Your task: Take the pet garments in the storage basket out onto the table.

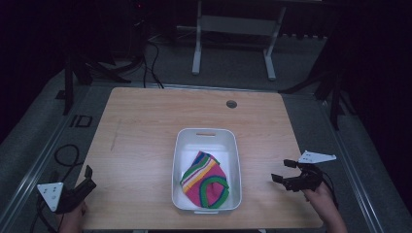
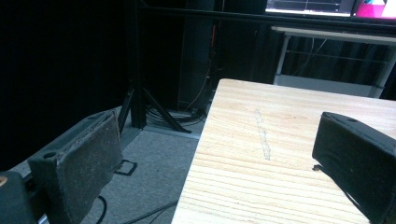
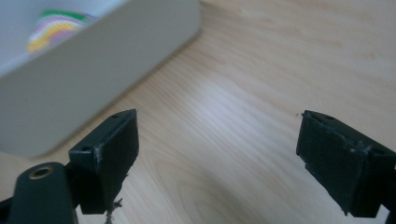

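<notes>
One light wooden rectangular table (image 1: 145, 145) is seen in the high view, with one round grommet hole (image 1: 231, 104) near its far edge. One white rectangular plastic bin (image 1: 206, 138) is placed on the table, slightly right of centre and toward the near edge. One folded striped cloth (image 1: 206, 180) in pink, green, yellow and white is contained in the bin, toward its near end.

Two hand-held black two-jaw grippers are present. The left gripper (image 1: 87, 178) is held at the near left corner of the table, well apart from the bin. In the left gripper view, its jaws are spread wide over the table's left edge, with nothing between them.

The right gripper (image 1: 283, 171) is held near the right edge of the table, to the right of the bin and apart from it. In the right gripper view, its jaws are spread wide above bare wood, with nothing gripped; the bin wall (image 3: 93, 84) and a strip of the cloth (image 3: 56, 28) are seen at upper left.
</notes>
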Demonstrator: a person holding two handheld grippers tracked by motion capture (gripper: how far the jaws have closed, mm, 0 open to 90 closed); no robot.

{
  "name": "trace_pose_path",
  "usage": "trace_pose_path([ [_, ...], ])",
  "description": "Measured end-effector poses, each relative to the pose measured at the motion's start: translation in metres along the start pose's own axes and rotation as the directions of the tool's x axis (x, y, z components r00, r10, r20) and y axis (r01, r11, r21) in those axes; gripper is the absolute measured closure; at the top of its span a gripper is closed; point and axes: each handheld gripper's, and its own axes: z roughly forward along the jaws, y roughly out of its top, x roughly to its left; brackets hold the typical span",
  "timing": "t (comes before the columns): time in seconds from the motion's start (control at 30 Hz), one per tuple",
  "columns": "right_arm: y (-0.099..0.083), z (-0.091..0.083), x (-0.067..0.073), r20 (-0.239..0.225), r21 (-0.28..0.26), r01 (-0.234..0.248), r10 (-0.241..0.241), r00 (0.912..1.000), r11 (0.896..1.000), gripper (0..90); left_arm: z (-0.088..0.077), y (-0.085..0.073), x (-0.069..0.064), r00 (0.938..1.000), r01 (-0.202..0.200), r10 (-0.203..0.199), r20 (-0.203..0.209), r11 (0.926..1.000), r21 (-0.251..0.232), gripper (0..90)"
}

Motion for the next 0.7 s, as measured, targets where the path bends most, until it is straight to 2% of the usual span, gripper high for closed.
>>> trace_pose_path([
  [0.1, 0.009, 0.000, 0.005, -0.015, -0.001, 0.021, -0.021, 0.9997, 1.000, 12.8, 0.000, 0.000, 0.000, 1.0000, 0.000, 0.000, 0.000, 1.0000, 0.000, 1.9],
  [0.13, 0.021, 0.002, 0.011, -0.030, 0.002, 0.051, -0.051, 0.9983, 0.999, 12.8, 0.000, 0.000, 0.000, 1.0000, -0.001, 0.001, 0.000, 1.0000, 0.000, 1.8],
  [0.23, 0.030, 0.004, 0.016, -0.043, 0.006, 0.075, -0.075, 0.9963, 0.997, 12.9, 0.000, 0.000, 0.000, 1.0000, -0.001, 0.001, 0.001, 1.0000, 0.000, 1.9],
  [0.27, 0.039, 0.008, 0.021, -0.059, 0.010, 0.103, -0.102, 0.9930, 0.995, 12.9, 0.000, 0.000, 0.000, 1.0000, 0.000, 0.000, 0.001, 1.0000, 0.000, 1.8],
  [0.33, 0.049, 0.012, 0.027, -0.073, 0.014, 0.126, -0.124, 0.9895, 0.992, 12.9, 0.000, 0.000, 0.000, 1.0000, 0.001, -0.001, 0.002, 1.0000, -0.001, 1.9],
  [0.4, 0.052, 0.014, 0.029, -0.078, 0.018, 0.136, -0.134, 0.9879, 0.991, 12.9, 0.000, 0.000, 0.000, 1.0000, 0.001, -0.001, 0.003, 1.0000, 0.000, 1.8],
  [0.43, 0.060, 0.019, 0.035, -0.093, 0.024, 0.157, -0.154, 0.9837, 0.987, 12.9, 0.000, 0.000, 0.000, 1.0000, 0.002, -0.002, 0.003, 1.0000, 0.000, 1.8],
  [0.57, 0.072, 0.028, 0.045, -0.118, 0.036, 0.192, -0.186, 0.9754, 0.981, 12.9, 0.000, 0.000, 0.000, 1.0000, 0.001, -0.001, 0.005, 1.0000, 0.000, 1.9],
  [0.7, 0.086, 0.042, 0.057, -0.150, 0.046, 0.232, -0.223, 0.9633, 0.972, 12.9, 0.000, 0.000, 0.001, 1.0000, 0.004, -0.004, 0.007, 1.0000, 0.000, 1.9],
])
